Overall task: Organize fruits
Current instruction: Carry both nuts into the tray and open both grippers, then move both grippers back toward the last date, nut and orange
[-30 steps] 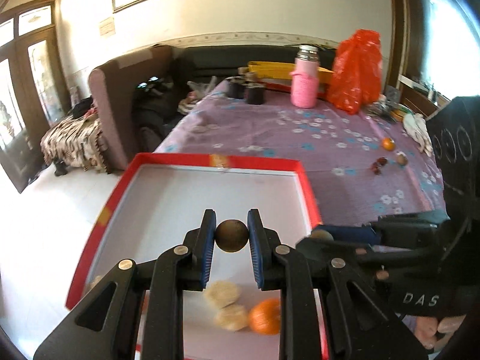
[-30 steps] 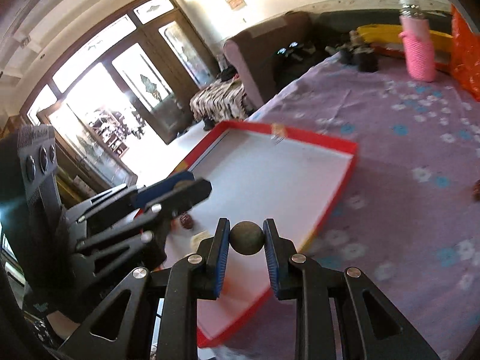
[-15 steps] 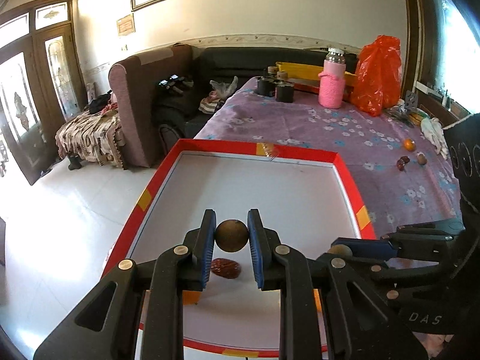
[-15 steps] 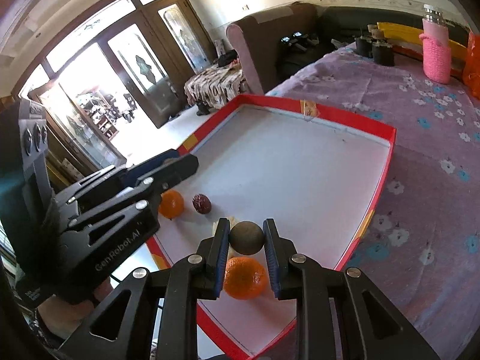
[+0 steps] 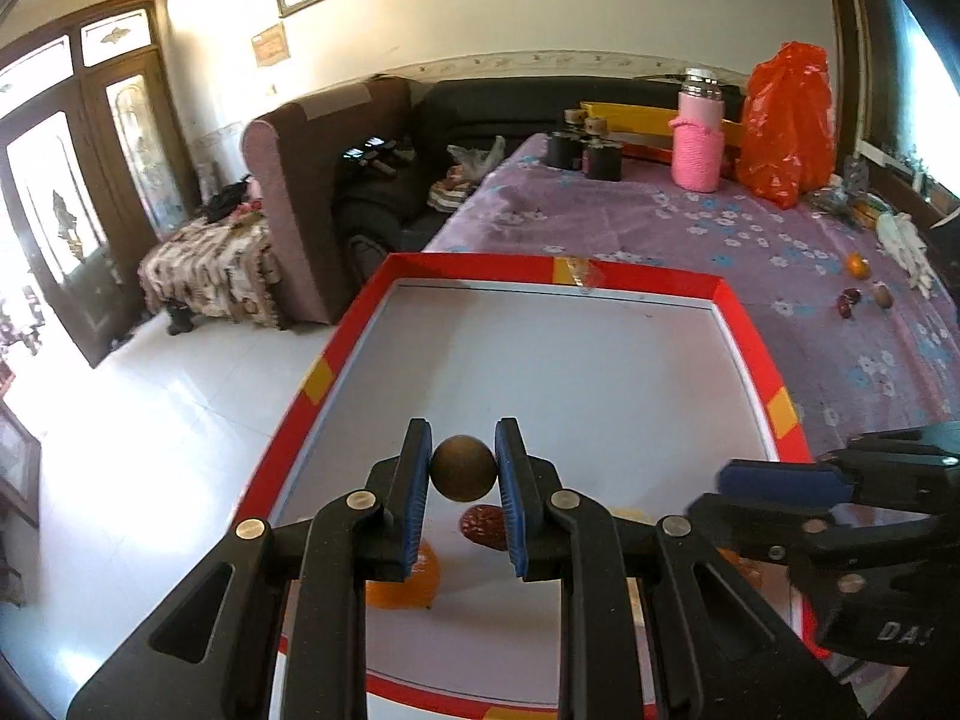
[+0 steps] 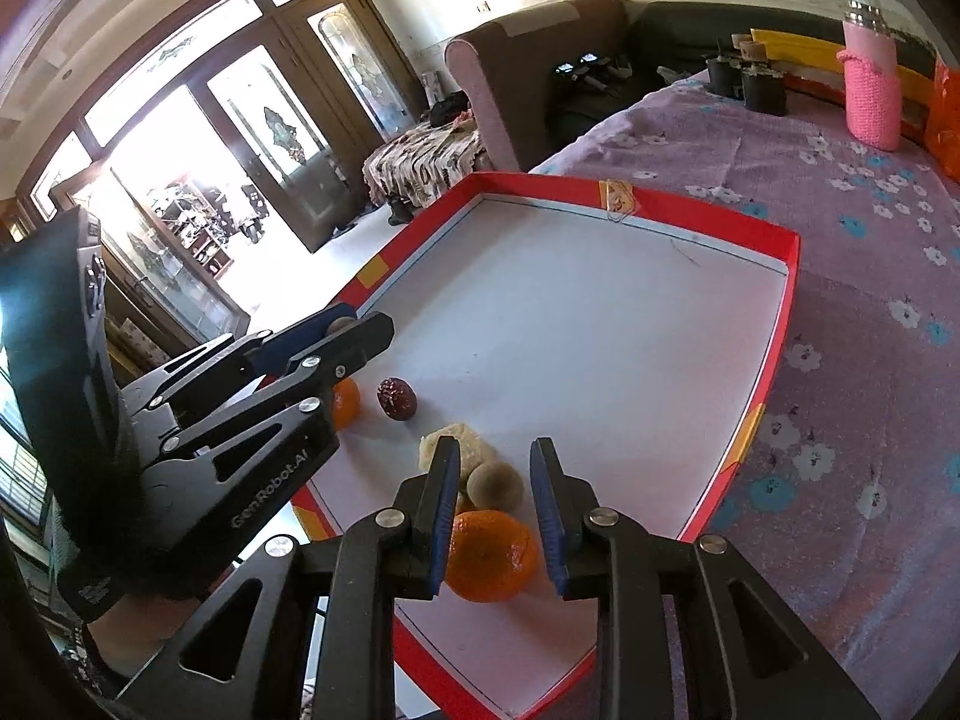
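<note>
left gripper (image 5: pixel 463 468): over the near part of the tray, jaws opening, brown ball (image 5: pixel 464 468) between the blue pads and touching both.
right gripper (image 6: pixel 492 495): over the near corner of the tray, jaws opening, pads clear of the fruit; tan ball (image 6: pixel 496 485) in the gap, lying loose on the tray floor.
tray (image 6: pixel 774 360): red rim, white floor, on the purple cloth (image 6: pixel 870 276) at the table's near left edge.
fruit in tray: orange (image 6: pixel 489 555) just below the tan ball; pale lumpy piece (image 6: pixel 456 441) touching the tan ball; red date (image 6: pixel 396 399) a little further in; second orange (image 6: pixel 345 402) beside the date, partly behind the left gripper.
fruit outside tray: small orange (image 5: pixel 857 266), dark red pieces (image 5: pixel 847 302) and a brown one (image 5: pixel 882 295), near each other on the cloth, well apart from the tray, toward the right edge.
far end of table: pink bottle (image 5: pixel 697 141), orange bag (image 5: pixel 786 126), black cups (image 5: pixel 585 153).
</note>
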A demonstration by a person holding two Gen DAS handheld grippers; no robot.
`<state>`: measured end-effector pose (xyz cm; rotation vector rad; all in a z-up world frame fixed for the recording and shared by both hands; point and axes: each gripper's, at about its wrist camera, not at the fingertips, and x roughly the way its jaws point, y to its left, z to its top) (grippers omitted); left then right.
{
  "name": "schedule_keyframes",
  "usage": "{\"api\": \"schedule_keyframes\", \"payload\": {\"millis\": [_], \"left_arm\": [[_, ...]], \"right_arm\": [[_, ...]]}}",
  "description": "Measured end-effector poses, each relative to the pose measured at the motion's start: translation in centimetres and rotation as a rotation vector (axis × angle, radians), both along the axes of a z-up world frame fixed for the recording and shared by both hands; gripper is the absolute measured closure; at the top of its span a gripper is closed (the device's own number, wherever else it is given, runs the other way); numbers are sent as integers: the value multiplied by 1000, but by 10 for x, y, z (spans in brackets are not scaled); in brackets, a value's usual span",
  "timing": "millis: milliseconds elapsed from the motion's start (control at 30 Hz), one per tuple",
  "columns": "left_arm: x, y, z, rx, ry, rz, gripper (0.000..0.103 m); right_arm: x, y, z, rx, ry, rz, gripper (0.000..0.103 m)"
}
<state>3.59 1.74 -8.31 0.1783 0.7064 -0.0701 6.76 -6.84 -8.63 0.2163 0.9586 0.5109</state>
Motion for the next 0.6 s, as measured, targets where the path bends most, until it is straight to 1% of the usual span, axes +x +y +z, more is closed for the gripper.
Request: {"api": "schedule_keyframes", "payload": {"millis": [33,67,100,167,267,367,467,600], "left_arm": [[0,0,1,15,-6,16,77],[-1,0,2,26,-14,25,65],[-2,0,3,45,-25,34,48],[-4,-1,6,65,-48,47,34],[-10,-2,14,83,-81,53,34],[-13,-3,19,81,-93,49,32],[-16,-6,25,85,-110,52,28],[-20,-8,32,82,-124,52,28]], "right_arm": [[-1,-2,2,3,-4,-2,77],[-2,-3,3,9,-7,-5,77],[-2,-5,5,15,-10,-10,77],[-4,-12,10,33,-19,-26,76],[-7,-22,16,42,-32,-51,75],[-10,-33,21,51,-41,-73,74],[-13,-41,26,59,-49,-89,73],[-19,-49,33,70,-63,-104,73]]}}
